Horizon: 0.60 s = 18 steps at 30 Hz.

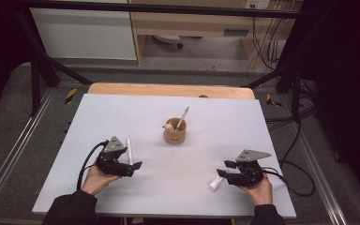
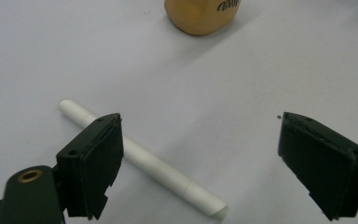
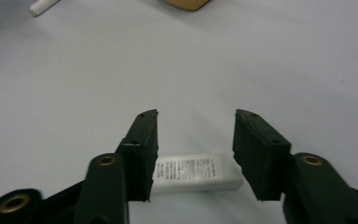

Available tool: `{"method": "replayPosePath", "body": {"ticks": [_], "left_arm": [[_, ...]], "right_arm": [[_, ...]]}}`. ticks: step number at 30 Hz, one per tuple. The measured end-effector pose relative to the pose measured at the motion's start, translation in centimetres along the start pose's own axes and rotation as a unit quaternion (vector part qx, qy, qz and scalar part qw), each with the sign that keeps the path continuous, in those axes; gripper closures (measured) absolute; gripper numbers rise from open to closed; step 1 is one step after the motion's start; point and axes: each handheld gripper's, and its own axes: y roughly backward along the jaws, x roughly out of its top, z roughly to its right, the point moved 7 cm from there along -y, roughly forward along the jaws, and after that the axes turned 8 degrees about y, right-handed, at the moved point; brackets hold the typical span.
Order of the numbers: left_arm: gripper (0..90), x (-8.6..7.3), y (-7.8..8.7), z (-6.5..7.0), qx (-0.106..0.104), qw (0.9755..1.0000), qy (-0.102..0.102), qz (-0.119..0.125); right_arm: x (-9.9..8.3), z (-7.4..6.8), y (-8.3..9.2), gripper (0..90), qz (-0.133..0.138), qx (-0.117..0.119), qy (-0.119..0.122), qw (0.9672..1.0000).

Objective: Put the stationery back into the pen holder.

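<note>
A brown wooden cup [image 1: 174,132] stands mid-table with a white pen [image 1: 183,117] and a small figure in it. A white stick-like pen [image 1: 130,151] lies left of the cup; in the left gripper view the pen [image 2: 163,169] runs diagonally past the left jaw. My left gripper [image 1: 134,168] is open wide beside it [image 2: 199,120], holding nothing. A short white tube [image 1: 214,183] with a printed label [image 3: 193,172] lies low between the jaws of my right gripper [image 3: 196,115], which stands open [image 1: 223,168] around it, not touching.
The white table sheet [image 1: 122,112] ends at a wooden strip [image 1: 168,89] at the back. Black frame bars and cables [image 1: 290,140] run along the right side. The cup's base [image 2: 200,18] lies ahead of the left gripper.
</note>
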Motion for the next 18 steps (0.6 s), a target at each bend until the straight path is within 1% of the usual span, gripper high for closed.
{"method": "replayPosePath", "body": {"ticks": [3, 6, 7, 9, 10, 12, 16, 18], "left_arm": [[14.4, -0.4, 0.2, -0.2, 0.001, 1.0000, 0.003, 0.002], [14.4, -0.6, 0.1, -0.3, 0.000, 0.9999, 0.010, 0.004], [14.4, -0.6, 0.1, -0.3, 0.000, 1.0000, 0.009, 0.004], [14.4, -0.8, 0.1, -0.3, -0.001, 1.0000, 0.007, 0.002], [14.4, -0.9, 0.1, -0.2, -0.002, 1.0000, 0.009, 0.003], [14.4, -0.9, 0.1, -0.2, -0.007, 0.9999, 0.012, 0.003], [14.4, -1.2, -0.1, -0.3, -0.005, 0.9999, 0.011, -0.001], [14.4, -1.2, -0.1, -0.2, -0.006, 0.9999, 0.009, -0.001]], "right_arm": [[-0.5, -0.3, 0.3, 65.1, -0.008, 0.007, 0.002, 0.9999], [-1.0, -0.6, 0.4, 77.1, -0.016, 0.015, 0.003, 0.9998], [-1.1, -0.8, 0.5, 81.6, -0.018, 0.018, 0.003, 0.9997], [-1.2, -1.0, 0.6, 87.9, -0.020, 0.023, 0.004, 0.9995], [-1.3, -1.1, 0.6, 90.0, -0.022, 0.025, 0.005, 0.9994], [-1.4, -1.4, 0.5, 90.0, -0.026, 0.031, 0.007, 0.9992], [-1.6, -1.6, 0.1, 90.0, -0.035, 0.040, 0.012, 0.9985], [-1.7, -1.6, -0.2, 90.0, -0.041, 0.037, 0.016, 0.9983]]}}
